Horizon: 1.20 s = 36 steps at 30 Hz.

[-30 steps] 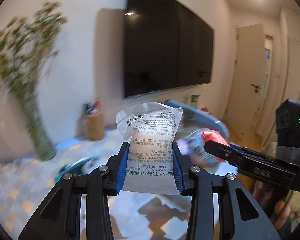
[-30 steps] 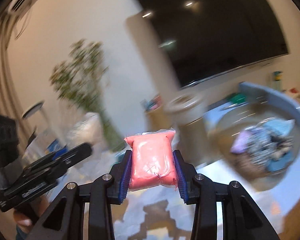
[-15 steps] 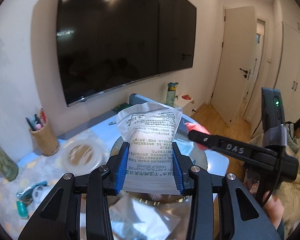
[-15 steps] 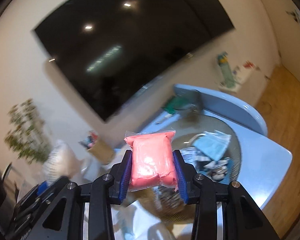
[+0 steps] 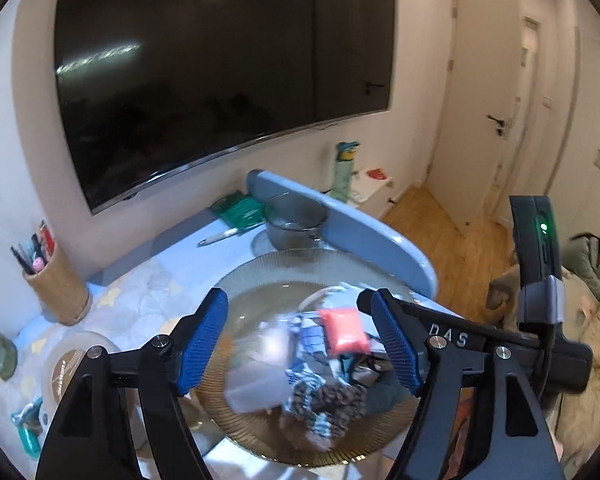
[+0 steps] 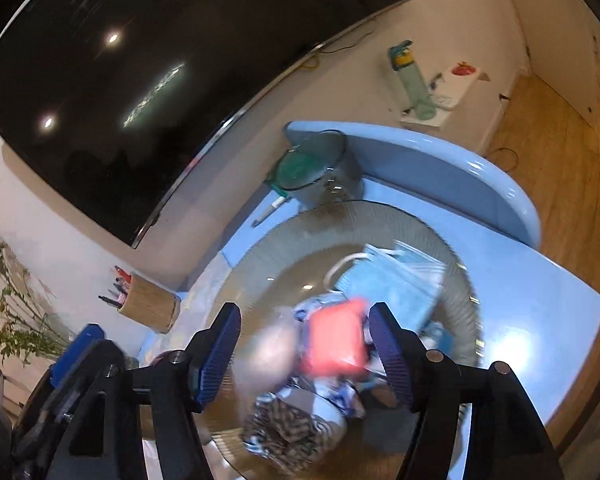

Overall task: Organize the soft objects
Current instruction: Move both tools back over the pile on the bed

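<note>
Pink packet [image 6: 334, 340] between opening tool [image 6: 304, 356]

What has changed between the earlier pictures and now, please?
Both grippers swung over the glass bowl and are opening: the left gripper dropped the white packet, the right gripper the pink packet. The pile of soft items stays in the bowl.

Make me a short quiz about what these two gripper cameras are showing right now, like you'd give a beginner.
1. True or false: the pink packet is over the glass bowl.
2. What stands against the wall holding pens? A) wicker cup B) green bottle C) metal pot
3. Fill in: the left gripper and right gripper have jaws that are ____.

Key: 1 true; 2 A; 3 opening, gripping nothing.
</note>
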Available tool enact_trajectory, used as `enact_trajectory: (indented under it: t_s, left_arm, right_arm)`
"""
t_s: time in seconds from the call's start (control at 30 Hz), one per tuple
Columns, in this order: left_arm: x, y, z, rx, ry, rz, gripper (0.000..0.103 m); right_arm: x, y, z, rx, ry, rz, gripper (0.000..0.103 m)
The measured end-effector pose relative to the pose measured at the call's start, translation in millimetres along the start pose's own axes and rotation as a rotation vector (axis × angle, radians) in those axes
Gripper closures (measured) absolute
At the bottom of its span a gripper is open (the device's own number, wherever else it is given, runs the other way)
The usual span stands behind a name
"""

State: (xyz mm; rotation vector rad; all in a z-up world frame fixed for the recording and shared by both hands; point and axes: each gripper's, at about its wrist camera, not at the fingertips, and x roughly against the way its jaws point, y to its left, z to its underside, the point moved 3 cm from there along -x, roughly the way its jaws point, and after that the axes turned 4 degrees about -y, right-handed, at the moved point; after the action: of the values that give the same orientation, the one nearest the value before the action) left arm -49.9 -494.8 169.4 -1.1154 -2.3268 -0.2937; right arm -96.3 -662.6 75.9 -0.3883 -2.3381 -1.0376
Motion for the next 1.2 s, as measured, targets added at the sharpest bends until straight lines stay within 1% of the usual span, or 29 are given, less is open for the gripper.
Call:
enact_trajectory:
  t_s: [0.07, 0.13, 0.23, 0.3, 0.37, 0.47, 0.5, 0.57, 0.6, 0.67, 0.73, 0.77, 0.87, 0.93, 1.03, 1.13, 1.2]
  left_arm:
    - [14.0, -4.7, 1.3, -0.019, -0.025, 0.005, 0.030]
    - [31.1, -5.2, 3.0, -0.027, -0.047, 0.023, 0.030]
    - [65.1, 3.9, 9.9, -0.029, -0.070, 0.026, 0.030]
    - [88.1, 19.4, 19.5, -0.027, -0.083, 0.002, 0.030]
    - [115.7, 42.0, 35.7, -0.006, -0.087, -0.032, 0.030]
    - [156.7, 85.8, 58.4, 0.073, -0.091, -0.075, 0.030]
    - [168.0, 98.7, 64.1, 0.098, -0.095, -0.094, 0.030]
    - [199.2, 131.1, 78.3, 0.145, -0.127, -0.175, 0.030]
    - [217.5, 148.7, 87.2, 0.163, -0.150, -0.226, 0.030]
    - [240.3, 174.0, 102.2, 0.184, -0.163, -0.299, 0.030]
    - [258.2, 203.8, 120.0, 0.219, -0.162, -0.379, 0.030]
    - [266.9, 218.0, 129.1, 0.246, -0.165, -0.407, 0.030]
    - [284.1, 253.3, 153.4, 0.322, -0.165, -0.449, 0.030]
    - [287.3, 273.0, 171.4, 0.357, -0.145, -0.480, 0.030]
    - [285.9, 290.8, 195.9, 0.379, -0.111, -0.515, 0.030]
    - [279.4, 307.0, 218.7, 0.412, -0.074, -0.502, 0.030]
    - [274.0, 315.2, 230.3, 0.424, -0.054, -0.500, 0.030]
  right_arm:
    - [11.8, -5.1, 1.5, -0.001, -0.024, -0.002, 0.038]
    - [26.0, -4.1, 4.4, 0.024, -0.051, 0.025, 0.038]
    - [42.1, 4.1, 12.4, 0.052, -0.066, 0.020, 0.038]
    - [52.4, 12.7, 22.0, 0.082, -0.063, 0.003, 0.038]
    - [65.5, 20.6, 36.1, 0.128, -0.068, -0.021, 0.037]
    - [80.3, 34.2, 60.1, 0.212, -0.076, -0.028, 0.037]
    - [84.4, 41.2, 70.0, 0.246, -0.073, -0.036, 0.037]
    - [89.1, 54.5, 89.4, 0.298, -0.061, -0.061, 0.037]
    - [90.6, 61.1, 100.0, 0.322, -0.054, -0.086, 0.036]
    - [90.7, 78.6, 122.8, 0.373, -0.027, -0.154, 0.030]
    - [86.7, 105.3, 147.1, 0.448, 0.013, -0.223, 0.030]
    - [84.0, 117.0, 156.5, 0.480, 0.027, -0.236, 0.030]
    - [75.4, 157.1, 187.2, 0.575, 0.059, -0.263, 0.030]
    - [67.0, 183.3, 207.4, 0.627, 0.089, -0.292, 0.029]
    - [47.3, 216.4, 239.6, 0.698, 0.132, -0.298, 0.029]
    - [27.3, 242.6, 268.9, 0.758, 0.168, -0.290, 0.029]
    - [13.8, 254.8, 282.0, 0.765, 0.198, -0.297, 0.029]
